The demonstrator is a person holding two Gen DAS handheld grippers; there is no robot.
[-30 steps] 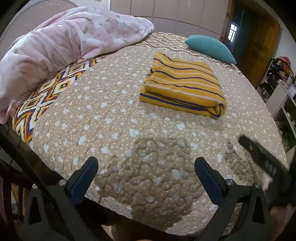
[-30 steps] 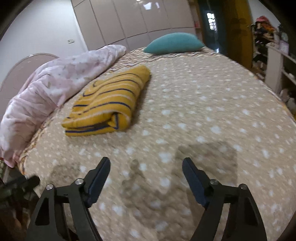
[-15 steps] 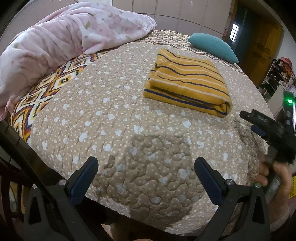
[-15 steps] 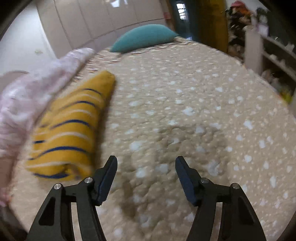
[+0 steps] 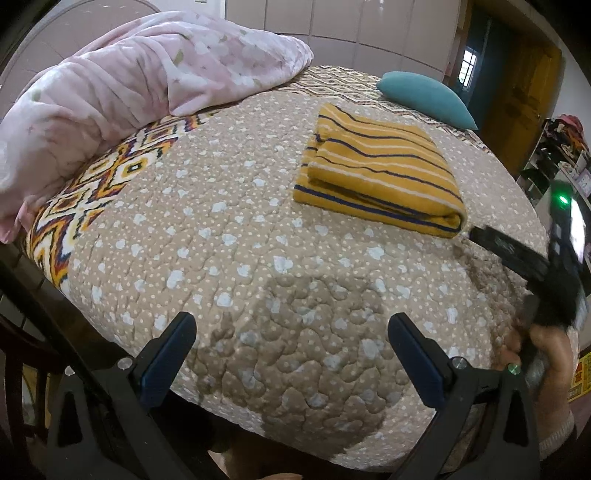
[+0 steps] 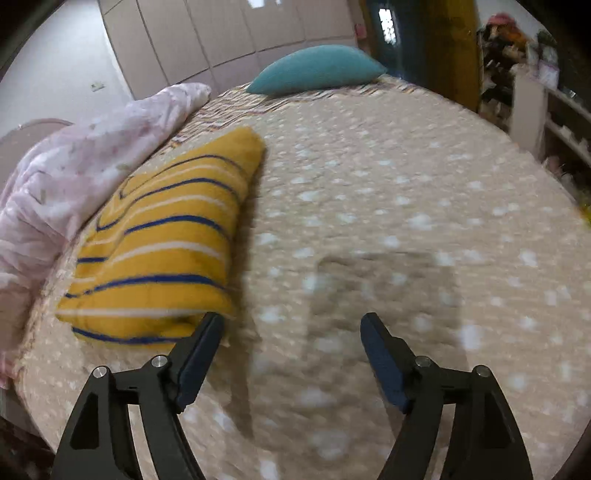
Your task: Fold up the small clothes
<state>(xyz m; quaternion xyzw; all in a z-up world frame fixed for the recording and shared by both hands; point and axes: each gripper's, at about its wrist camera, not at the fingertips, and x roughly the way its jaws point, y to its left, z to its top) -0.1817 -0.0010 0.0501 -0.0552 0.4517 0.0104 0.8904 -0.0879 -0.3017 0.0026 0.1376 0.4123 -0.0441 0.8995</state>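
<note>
Writing: a yellow and red printed sheet shows at the right edge of the left wrist view, its characters too small to read; no brand or label is legible elsewhere.
Folded garment: a mustard-yellow cloth with blue and white stripes lies folded into a thick rectangle on the bed, well apart from the near edge, between the pink blanket and the far right side.
Left gripper: spread wide, nothing between the blue pads, hanging over the near edge of the bed.
Right gripper: its jaws have just been opening and stand spread with only quilt between them; its left finger tip is just beside the near corner of the folded cloth, contact unclear in the blur.
Right hand: seen from the left wrist view gripping the handle of the right tool, a green light lit above it.
Surface: a beige quilt with white dots and patches, over a zigzag-patterned sheet.
Bedding: a pink floral blanket bunched along the left; a teal pillow at the far end.
Room: pale wardrobe doors behind the bed, a yellow wooden door, cluttered white shelves at right.
</note>
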